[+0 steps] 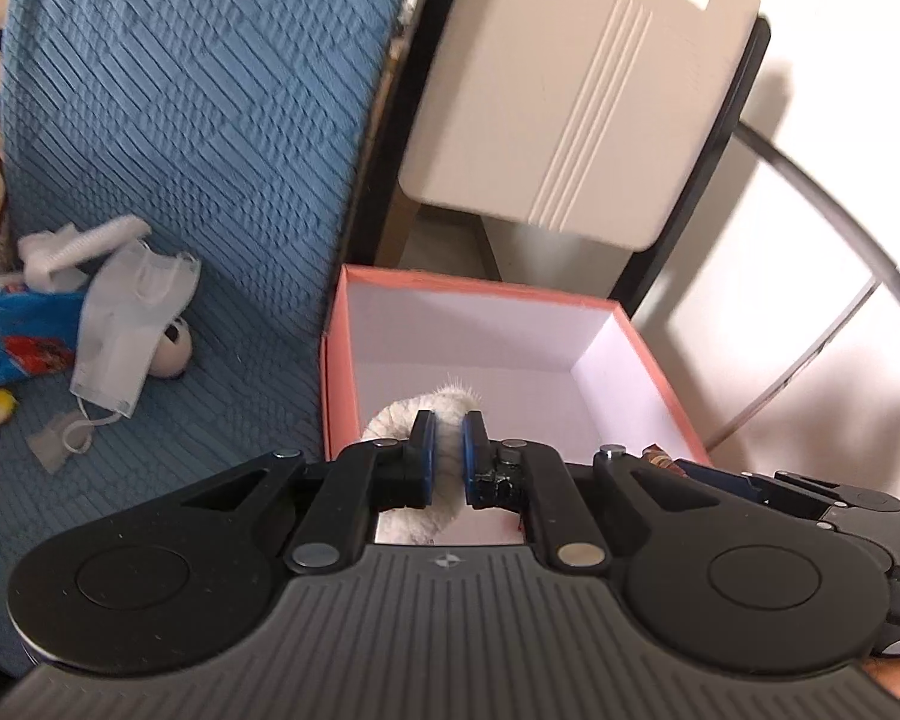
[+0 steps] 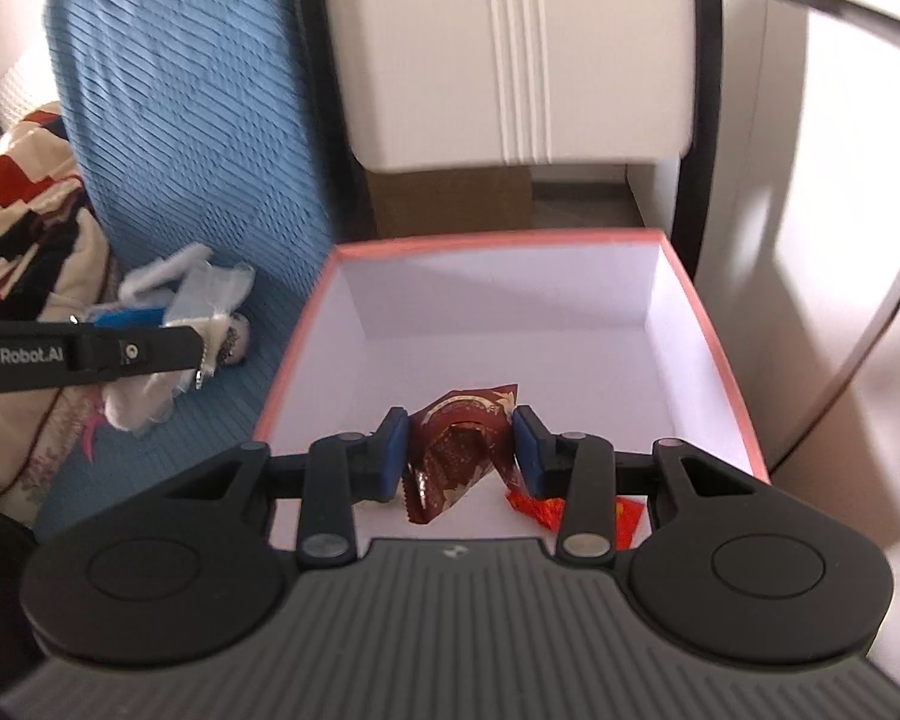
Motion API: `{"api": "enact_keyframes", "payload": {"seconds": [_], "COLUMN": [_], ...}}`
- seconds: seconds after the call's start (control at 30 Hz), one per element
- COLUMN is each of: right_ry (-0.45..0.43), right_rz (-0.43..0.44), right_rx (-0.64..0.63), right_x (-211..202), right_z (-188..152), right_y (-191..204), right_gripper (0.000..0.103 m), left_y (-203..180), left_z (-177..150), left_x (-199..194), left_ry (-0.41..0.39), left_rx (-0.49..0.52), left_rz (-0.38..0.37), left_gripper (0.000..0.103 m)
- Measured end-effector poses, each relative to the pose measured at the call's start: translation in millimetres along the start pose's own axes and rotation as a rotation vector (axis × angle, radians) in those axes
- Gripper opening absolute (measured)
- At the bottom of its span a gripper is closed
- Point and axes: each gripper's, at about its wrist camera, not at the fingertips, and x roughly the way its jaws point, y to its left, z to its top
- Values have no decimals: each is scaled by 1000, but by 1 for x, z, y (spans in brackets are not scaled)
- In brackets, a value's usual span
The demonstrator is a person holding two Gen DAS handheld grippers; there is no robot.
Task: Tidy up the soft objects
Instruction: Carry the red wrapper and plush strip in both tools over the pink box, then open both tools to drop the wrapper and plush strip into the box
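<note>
Over the pink box: my left tool pinching a white fuzzy item; my right tool pinching a dark red wrapper.

You see one pink box, one white plush, one dark-red wrapper, one face mask, two grippers: left gripper, right gripper.

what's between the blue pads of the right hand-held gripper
A crumpled dark red foil packet, pinched between the right hand-held gripper pads above the pink box. The right wrist view shows it.
</note>
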Motion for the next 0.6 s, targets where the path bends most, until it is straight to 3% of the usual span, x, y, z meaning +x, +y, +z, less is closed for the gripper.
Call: {"api": "enact_keyframes", "payload": {"seconds": [0.4,0.6], "right_ry": [127,181], "right_rz": [-39,-42], "right_rx": [39,56], "right_x": [47,67], "right_z": [-39,-51], "right_y": [-36,-48], "right_gripper": [41,42], "left_y": [-16,-16], "left_z": [-27,-33], "left_x": [59,71], "left_ry": [130,151], "left_rx": [45,52], "left_rz": [6,17], "left_gripper": [11,11]}}
